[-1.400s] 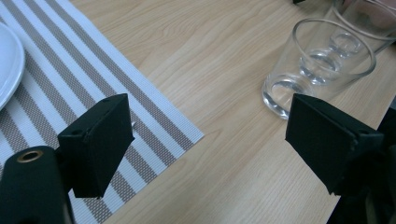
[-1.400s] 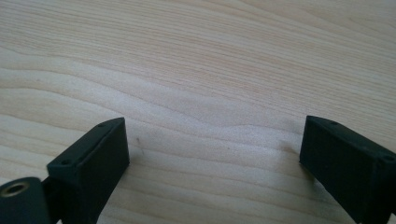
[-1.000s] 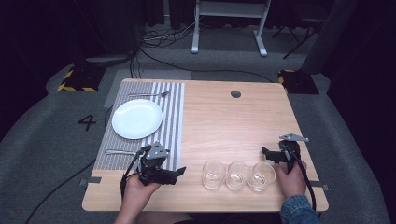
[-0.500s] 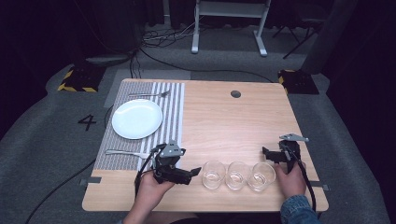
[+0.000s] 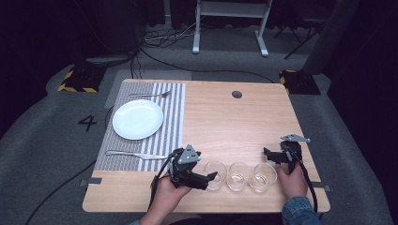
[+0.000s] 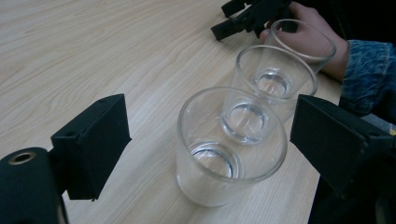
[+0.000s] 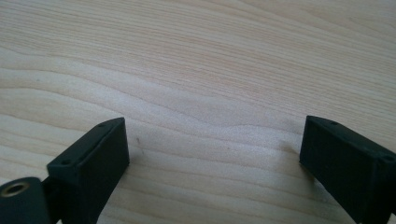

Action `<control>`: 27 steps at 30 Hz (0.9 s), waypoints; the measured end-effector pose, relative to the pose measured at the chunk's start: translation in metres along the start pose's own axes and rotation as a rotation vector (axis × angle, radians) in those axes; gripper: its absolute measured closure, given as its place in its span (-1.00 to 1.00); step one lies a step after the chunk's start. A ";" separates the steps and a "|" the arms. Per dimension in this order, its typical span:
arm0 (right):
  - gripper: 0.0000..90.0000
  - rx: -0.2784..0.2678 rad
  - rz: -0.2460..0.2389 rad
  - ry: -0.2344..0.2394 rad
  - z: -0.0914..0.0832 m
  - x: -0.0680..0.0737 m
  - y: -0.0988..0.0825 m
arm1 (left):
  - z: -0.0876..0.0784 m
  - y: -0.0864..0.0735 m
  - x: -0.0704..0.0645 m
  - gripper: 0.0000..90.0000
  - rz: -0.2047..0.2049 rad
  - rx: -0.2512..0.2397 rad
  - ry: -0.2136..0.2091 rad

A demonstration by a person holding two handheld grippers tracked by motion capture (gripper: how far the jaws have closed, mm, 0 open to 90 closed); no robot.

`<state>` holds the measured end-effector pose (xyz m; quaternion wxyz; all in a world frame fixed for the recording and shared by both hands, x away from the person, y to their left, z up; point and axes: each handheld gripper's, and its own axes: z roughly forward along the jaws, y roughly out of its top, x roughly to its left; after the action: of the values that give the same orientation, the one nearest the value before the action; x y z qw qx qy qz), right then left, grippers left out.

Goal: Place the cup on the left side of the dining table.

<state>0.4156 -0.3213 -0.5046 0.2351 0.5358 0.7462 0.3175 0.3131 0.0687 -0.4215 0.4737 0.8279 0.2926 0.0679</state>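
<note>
White plate (image 5: 137,119) on grey-and-white striped mat (image 5: 170,117); pale wood table (image 5: 234,122); clear glasses (image 5: 238,176).

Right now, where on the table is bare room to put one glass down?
The widest free patch is the bare wood of the table, between the striped mat and the right edge, behind the three glasses. The front edge is crowded: the left tool is at the leftmost glass and the right tool sits beside the row.

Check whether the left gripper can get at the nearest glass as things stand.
Probably yes: the left gripper is open, its jaws either side of the nearest glass, nothing between; the middle glass stands just behind.
</note>
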 end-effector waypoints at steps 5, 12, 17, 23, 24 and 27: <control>-0.81 0.000 0.000 0.000 0.000 0.000 0.000 | 0.011 -0.003 -0.010 -1.00 0.034 -0.045 -0.030; -0.81 -0.001 -0.001 0.000 0.000 0.000 0.000 | 0.027 -0.009 -0.012 -1.00 0.019 -0.027 -0.015; -0.81 0.000 0.000 0.000 0.000 0.000 0.000 | 0.038 -0.018 -0.010 -1.00 0.010 -0.019 0.015; -0.81 -0.001 0.001 0.001 0.000 0.000 0.000 | 0.052 -0.026 -0.011 -0.92 -0.009 -0.004 0.053; -0.81 0.000 0.000 0.000 0.000 0.000 0.000 | 0.054 -0.027 -0.011 -0.91 -0.006 -0.001 0.047; -0.81 0.000 0.000 0.000 0.000 0.000 0.000 | 0.058 -0.031 -0.009 -0.86 -0.008 -0.007 0.027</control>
<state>0.4156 -0.3213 -0.5046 0.2352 0.5358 0.7461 0.3176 0.3148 0.0322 -0.4773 0.4729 0.8240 0.3021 0.0783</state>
